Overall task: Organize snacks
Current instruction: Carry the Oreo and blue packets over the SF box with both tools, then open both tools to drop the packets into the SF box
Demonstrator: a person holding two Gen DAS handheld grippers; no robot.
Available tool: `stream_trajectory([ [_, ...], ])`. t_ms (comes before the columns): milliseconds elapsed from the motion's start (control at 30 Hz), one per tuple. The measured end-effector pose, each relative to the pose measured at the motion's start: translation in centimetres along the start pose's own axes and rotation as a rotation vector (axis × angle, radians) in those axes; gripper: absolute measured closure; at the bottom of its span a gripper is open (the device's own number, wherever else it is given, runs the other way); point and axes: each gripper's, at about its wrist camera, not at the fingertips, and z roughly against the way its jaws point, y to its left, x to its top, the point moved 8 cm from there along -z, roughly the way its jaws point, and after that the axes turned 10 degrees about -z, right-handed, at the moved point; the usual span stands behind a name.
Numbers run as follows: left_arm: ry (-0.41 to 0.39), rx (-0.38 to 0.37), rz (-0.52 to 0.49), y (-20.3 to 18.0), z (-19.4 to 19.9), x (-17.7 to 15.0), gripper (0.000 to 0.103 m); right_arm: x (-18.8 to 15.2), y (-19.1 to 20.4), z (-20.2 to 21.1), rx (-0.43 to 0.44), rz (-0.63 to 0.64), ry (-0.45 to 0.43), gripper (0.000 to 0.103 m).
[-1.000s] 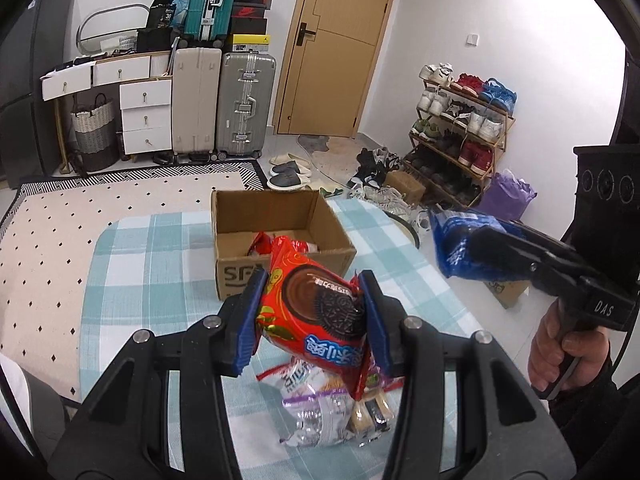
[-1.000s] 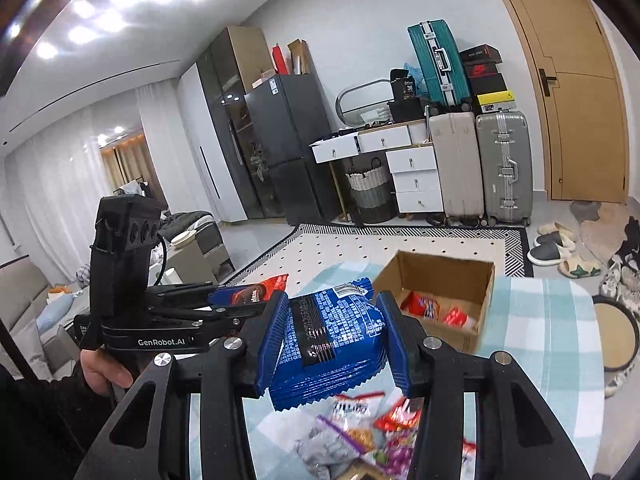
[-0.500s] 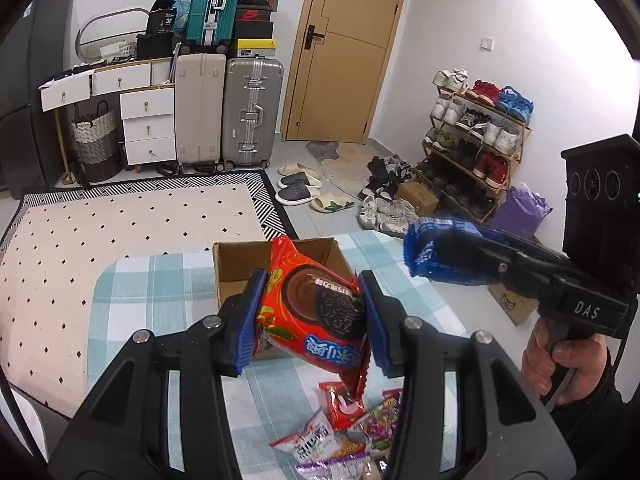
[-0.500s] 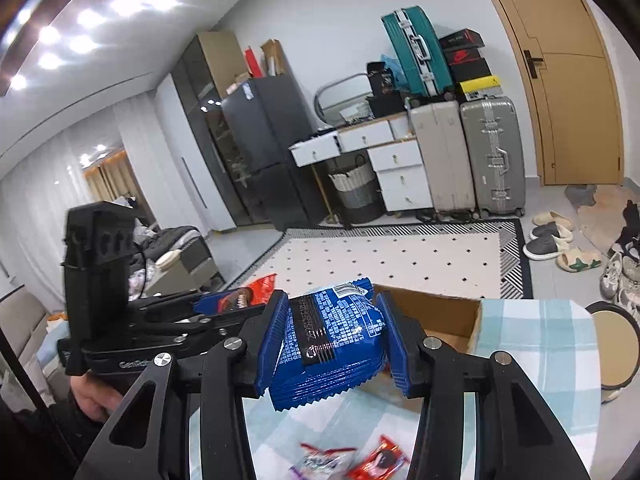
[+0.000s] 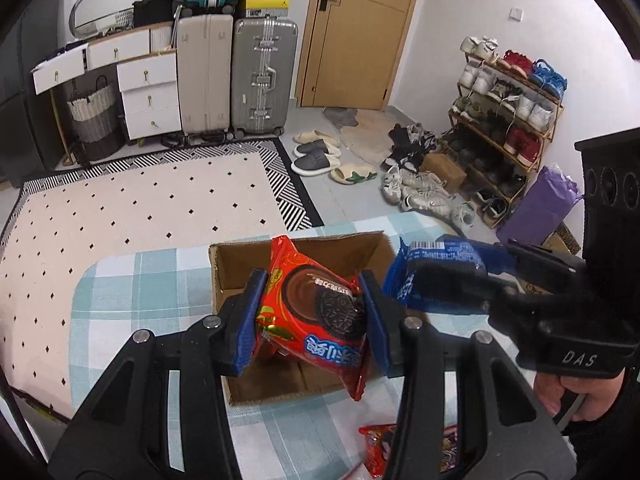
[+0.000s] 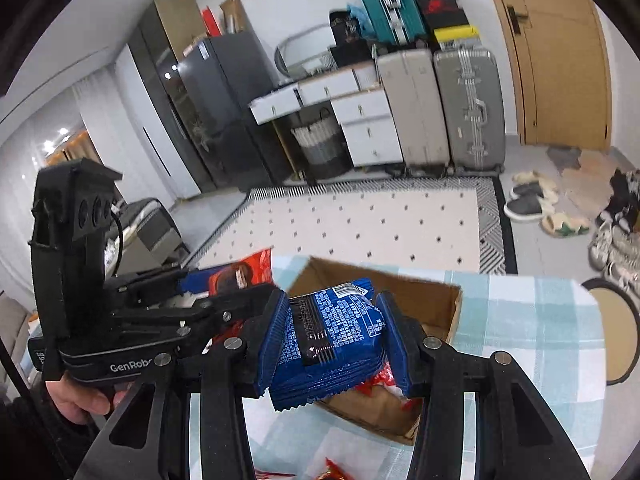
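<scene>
My left gripper point(image 5: 310, 322) is shut on a red cookie pack point(image 5: 316, 316) and holds it over the open cardboard box point(image 5: 240, 254) on the checked tablecloth. My right gripper point(image 6: 332, 340) is shut on a blue cookie pack point(image 6: 330, 338), also above the box point(image 6: 444, 312). In the left wrist view the right gripper point(image 5: 440, 280) reaches in from the right with the blue pack point(image 5: 440, 252) beside the box's right wall. The right wrist view shows the left gripper point(image 6: 224, 292) at the left with the red pack point(image 6: 244, 272). Red snack packs point(image 6: 384, 376) lie inside the box.
Loose snack packs point(image 5: 378, 446) lie on the tablecloth point(image 5: 128, 300) in front of the box. Beyond the table's far edge are a dotted rug point(image 5: 140, 208), suitcases point(image 5: 262, 76), white drawers, a shoe rack point(image 5: 508, 116) and a round stool point(image 6: 612, 332) at the right.
Both grippers have carried their packs forward and slightly down, from above the loose snack pile to over the box. The box now sits directly under both packs. Both grips are unchanged.
</scene>
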Motion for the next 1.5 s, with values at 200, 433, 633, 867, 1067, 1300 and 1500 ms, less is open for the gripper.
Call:
stream_trajectory([
  [200, 0.05, -0.014, 0.018, 0.9, -5.4, -1.8, 0.06, -1.6, -3.3, -4.1, -0.023, -0.029, 0.053, 0.057],
  [433, 0.099, -0.024, 0.023, 1.5, -9.9, -3.3, 0.06, -2.9, -5.4, -6.8, -0.019, -0.061, 0.094, 0.057],
  [633, 0.118, -0.037, 0.034, 1.4, -12.3, -3.7, 0.059, -3.4, -6.2, -8.3, -0.044, -0.058, 0.106, 0.057],
  [867, 0.134, -0.022, 0.036, 1.7, -13.2, -4.3, 0.058, -3.7, -6.2, -9.4, -0.046, -0.058, 0.12, 0.056],
  [1067, 0.139, 0.002, 0.042, 2.3, -12.9, -4.4, 0.039, -3.6, -5.3, -8.5, -0.057, -0.035, 0.1, 0.054],
  [1300, 0.088, 0.061, 0.054, 3.5, -8.6, -4.8, 0.026, -3.0, -4.1, -5.5, -0.052, -0.037, 0.032, 0.05],
  [1500, -0.003, 0.157, 0.04, 3.1, -3.2, -5.2, 0.02, -3.3, -1.9, -1.5, -0.039, -0.002, -0.029, 0.04],
])
